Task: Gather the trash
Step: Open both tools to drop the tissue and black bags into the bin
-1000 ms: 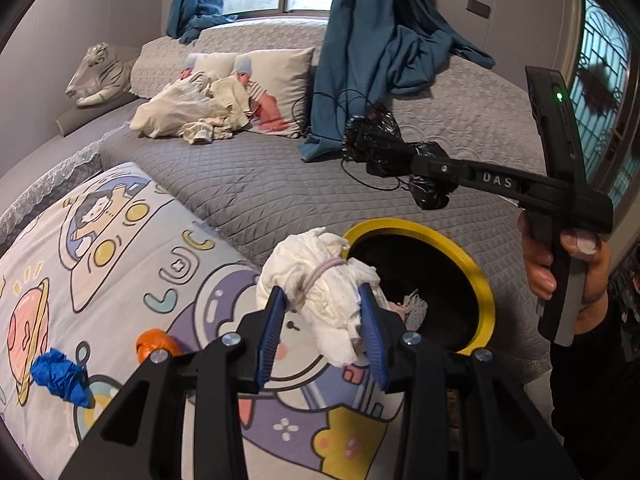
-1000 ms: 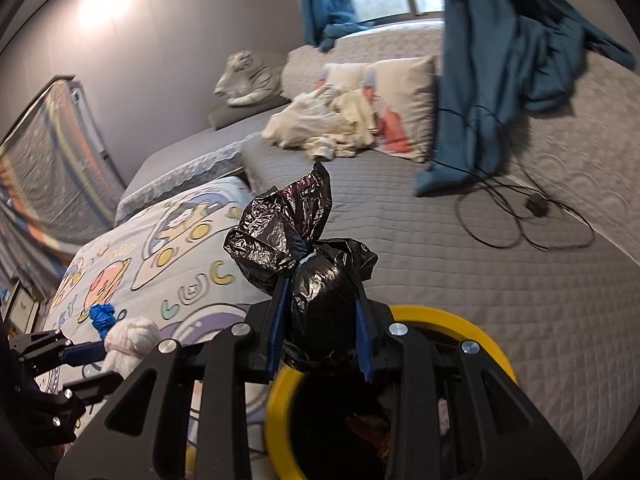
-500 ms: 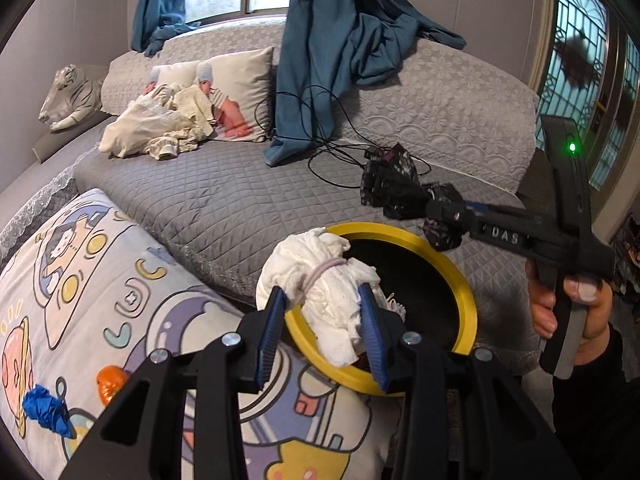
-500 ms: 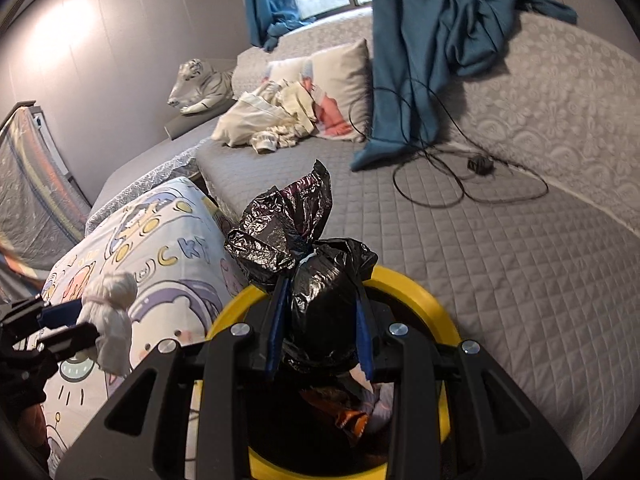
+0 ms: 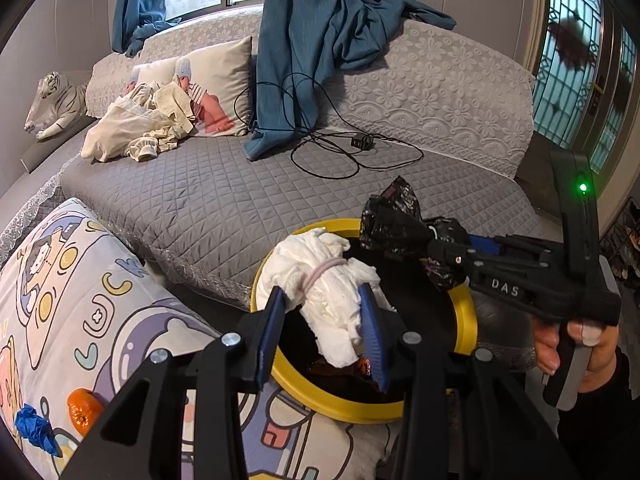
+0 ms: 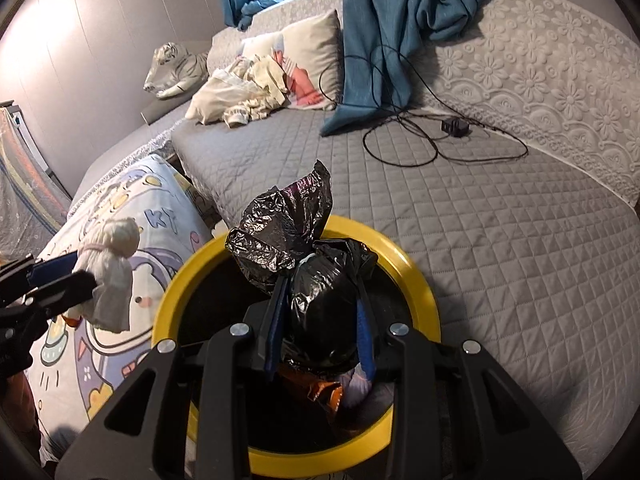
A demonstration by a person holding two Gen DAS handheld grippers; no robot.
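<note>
Your left gripper is clamped down on a white wad of tissue-looking stuff with a pinkish band around its middle, both blue pads pressing its sides. The wad sits right over the near-left rim of the yellow bin, its lower end dangling above the dark opening. In the right wrist view that same gripper pokes in from the left edge, with the wad hanging just outside the bin's left side.

Your right gripper is squeezed on a crumpled black bag, jaws nearly closed around its bunched lower half while the loose top sticks up and fans out. It hangs right above the middle of the bin, and inside you can see some orange wrapper and pale scraps. From the left wrist view the right gripper reaches in from the right side, your hand wrapped round the handle, with the bag over the bin's far rim.

The bin stands between a gray quilted couch and a cartoon-print blanket. On that blanket, well off to the left, sit a small orange and a blue crumpled scrap. Further back on the couch are a black cable, a heap of cream clothes and a blue curtain.
</note>
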